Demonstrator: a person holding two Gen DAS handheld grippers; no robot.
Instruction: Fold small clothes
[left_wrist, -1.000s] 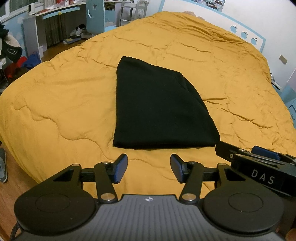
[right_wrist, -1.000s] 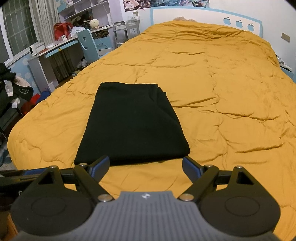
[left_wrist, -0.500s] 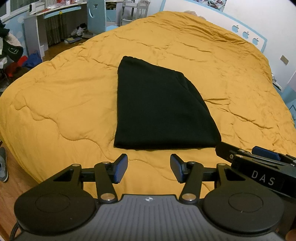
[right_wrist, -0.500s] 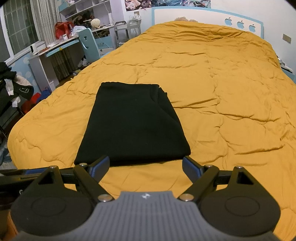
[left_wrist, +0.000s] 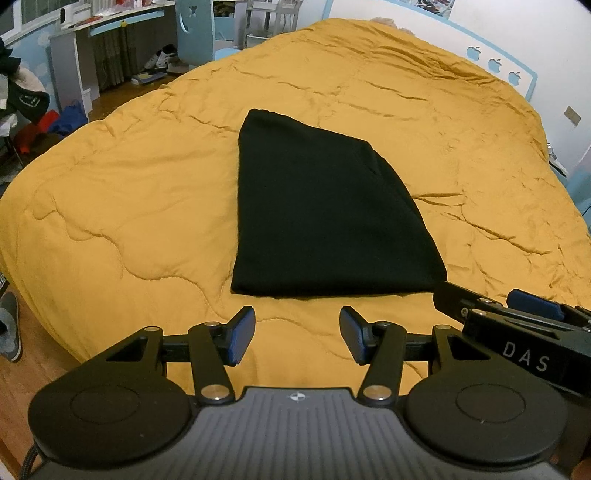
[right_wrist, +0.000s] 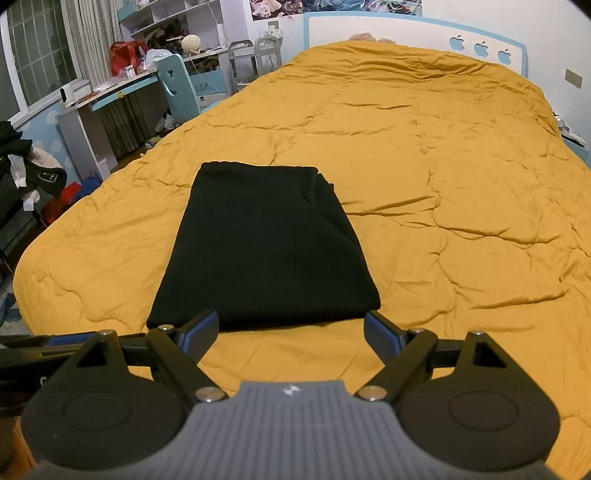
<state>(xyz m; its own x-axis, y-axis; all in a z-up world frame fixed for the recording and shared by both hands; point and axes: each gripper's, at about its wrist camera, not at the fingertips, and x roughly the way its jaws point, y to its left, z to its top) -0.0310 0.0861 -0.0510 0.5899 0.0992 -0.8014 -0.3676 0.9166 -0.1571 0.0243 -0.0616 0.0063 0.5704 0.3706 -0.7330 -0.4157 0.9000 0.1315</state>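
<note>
A black garment (left_wrist: 325, 214) lies folded flat on the yellow quilt (left_wrist: 129, 206), near the bed's front edge; it also shows in the right wrist view (right_wrist: 262, 247). My left gripper (left_wrist: 297, 334) is open and empty, just short of the garment's near edge. My right gripper (right_wrist: 291, 330) is open and empty, its fingertips level with the garment's near edge. The right gripper's side shows at the right of the left wrist view (left_wrist: 517, 325).
The yellow quilt (right_wrist: 461, 184) covers a large bed with a white and blue headboard (right_wrist: 476, 44). A desk (right_wrist: 110, 96), a blue chair (right_wrist: 177, 88) and piled clothes (right_wrist: 26, 166) stand to the left. Wooden floor (left_wrist: 33, 369) lies beside the bed's near left edge.
Both grippers have stayed open and nearly still; the view has shifted only slightly. The garment has not moved.
</note>
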